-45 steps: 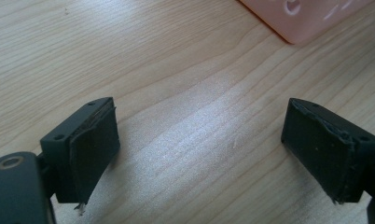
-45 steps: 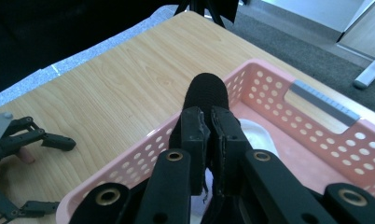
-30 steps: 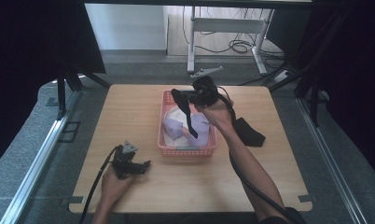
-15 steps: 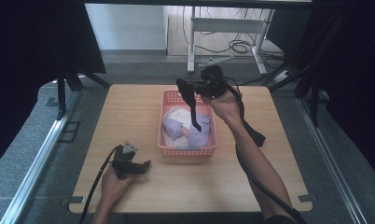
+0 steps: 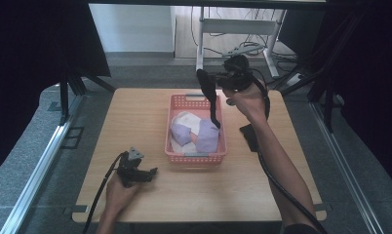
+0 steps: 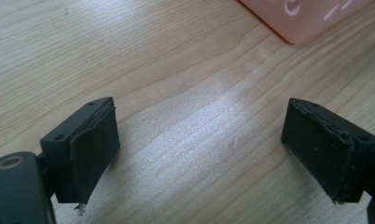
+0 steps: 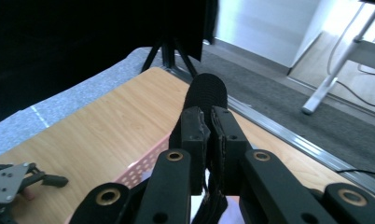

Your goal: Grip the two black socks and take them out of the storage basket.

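While that black sock (image 5: 209, 97) dangles over the pink basket (image 5: 196, 157), the right tongs (image 5: 202, 77) have it pinched at its top end, jaws pressed together on the fabric, which you can see close up from the right gripper view (image 7: 205, 100). It hangs long and limp, with its lower tip just about at the lilac cloth (image 5: 207, 136) lying in the right side of the basket, and I can't tell whether it's touching. There's another lilac piece (image 5: 180, 132) and something white (image 5: 186, 118) in there too.

Looks to me like the step in hand is lifting the sock out of the basket, or maybe dropping it in; honestly it could be either from this one moment. There's another dark item (image 5: 249, 136) flat on the tabletop (image 5: 135, 117) just right of the basket, so my guess is pairing or sorting socks. If so, the next move is swinging the hand right, clear of the basket rim, lowering until the sock rests on the wood, then letting go. Being floppy, it'll probably drag its tail over the rim, so it needs some height first.

Left tongs (image 5: 146, 173) sit way down at the near-left of the tabletop, jaws wide apart with nothing between them, just bare wood, and a corner of the basket (image 6: 307, 18) off beyond.
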Available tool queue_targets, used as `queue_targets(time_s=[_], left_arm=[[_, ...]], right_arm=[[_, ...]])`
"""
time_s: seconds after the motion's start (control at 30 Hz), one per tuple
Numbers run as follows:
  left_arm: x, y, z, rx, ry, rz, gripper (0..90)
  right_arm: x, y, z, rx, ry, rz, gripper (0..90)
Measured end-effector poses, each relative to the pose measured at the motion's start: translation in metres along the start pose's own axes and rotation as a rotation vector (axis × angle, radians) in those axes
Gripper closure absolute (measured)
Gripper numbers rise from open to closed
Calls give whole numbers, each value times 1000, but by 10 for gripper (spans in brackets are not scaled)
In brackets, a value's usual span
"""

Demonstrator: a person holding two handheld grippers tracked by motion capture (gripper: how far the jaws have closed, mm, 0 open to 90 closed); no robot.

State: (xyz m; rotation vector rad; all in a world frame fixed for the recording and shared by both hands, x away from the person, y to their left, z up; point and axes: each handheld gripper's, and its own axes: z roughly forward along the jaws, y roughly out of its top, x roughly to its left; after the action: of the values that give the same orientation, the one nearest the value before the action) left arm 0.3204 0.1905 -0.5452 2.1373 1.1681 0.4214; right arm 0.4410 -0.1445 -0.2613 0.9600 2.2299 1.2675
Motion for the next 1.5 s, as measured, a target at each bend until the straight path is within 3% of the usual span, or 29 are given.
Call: queue_targets(time_s=[0.23,0.67,0.7,1.1,1.5], left_arm=[[0,0,0,1,0,0,107],[0,0,0,-3,1,-3,108],[0,0,0,-3,1,0,108],[0,0,0,-6,2,-2,108],[0,0,0,-4,1,-2,108]], right_arm=[[-14,-3,-14,-3,-46,15,846],[-52,-35,-35,15,-137,66,846],[-60,-45,-37,22,-151,85,846],[-93,-96,-35,75,-215,137,845],[-109,-148,-17,151,-258,163,843]])
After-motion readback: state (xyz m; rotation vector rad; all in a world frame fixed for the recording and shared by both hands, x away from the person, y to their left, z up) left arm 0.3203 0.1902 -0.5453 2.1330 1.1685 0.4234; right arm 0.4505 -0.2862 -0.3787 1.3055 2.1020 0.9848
